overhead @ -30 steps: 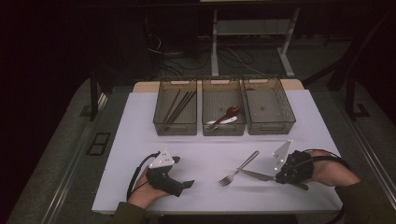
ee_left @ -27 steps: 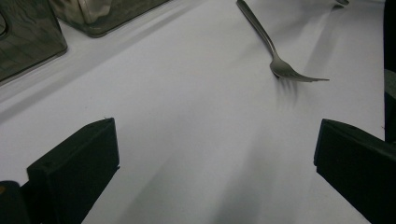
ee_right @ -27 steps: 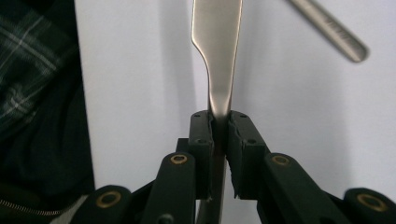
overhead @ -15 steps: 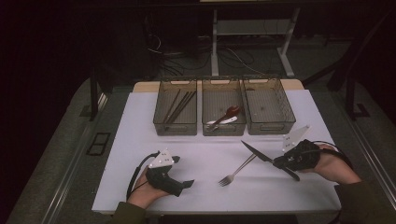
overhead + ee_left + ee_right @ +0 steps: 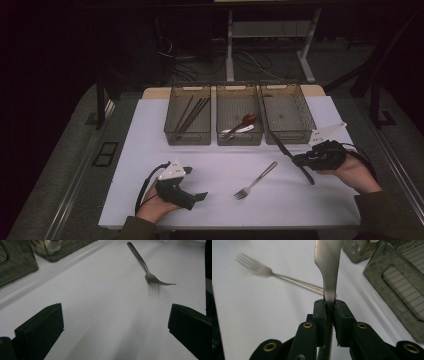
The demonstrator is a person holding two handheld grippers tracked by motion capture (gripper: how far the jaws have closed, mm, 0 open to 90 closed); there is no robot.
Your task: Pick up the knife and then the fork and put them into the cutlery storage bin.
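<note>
Knife (image 5: pixel 327 267) clenched in my right tool (image 5: pixel 329 308) near table's right edge; left tool (image 5: pixel 112 327) released, near front edge.

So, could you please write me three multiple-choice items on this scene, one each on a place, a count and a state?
1. Where does the fork lie?
A in a bin
B on the white table
C in the left claw

2. How many clear bins stand in the row?
A two
B three
C five

3. What is the right claw doing?
A gripping a knife
B standing open
C gripping the fork

Answers:
1 B, it rests on the bare sheet between the hands.
2 B, three side by side.
3 A, the pads clamp the knife.
</note>
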